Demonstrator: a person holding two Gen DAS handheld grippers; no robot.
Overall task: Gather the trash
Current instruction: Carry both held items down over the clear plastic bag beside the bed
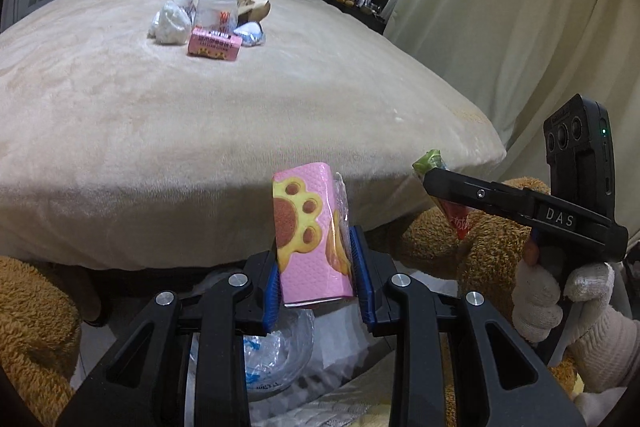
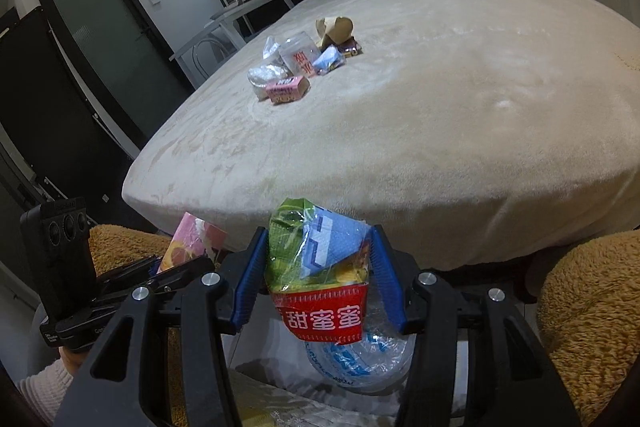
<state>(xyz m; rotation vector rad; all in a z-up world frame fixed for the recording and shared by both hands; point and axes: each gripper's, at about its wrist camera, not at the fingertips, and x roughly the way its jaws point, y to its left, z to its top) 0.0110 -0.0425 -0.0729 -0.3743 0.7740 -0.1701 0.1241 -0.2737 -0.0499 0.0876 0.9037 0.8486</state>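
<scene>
Beside one bed [image 1: 240, 131], each hand-held gripper clamps one item: left [image 1: 316, 259] pink pack [image 1: 308, 235], right [image 2: 320, 267] wrapper [image 2: 320, 267].

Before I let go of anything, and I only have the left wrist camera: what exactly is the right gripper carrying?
Observer: The right gripper is shut on crumpled snack packaging: green on top, blue in the middle, a red band with white characters below.
Operator: Any trash on the bed that my view hides?
Observer: Yes, a small dark brown wrapper lies just behind the blue packet.
Operator: What stands off to the left of the bed?
Observer: A dark-framed door with frosted glass, shut.
</scene>
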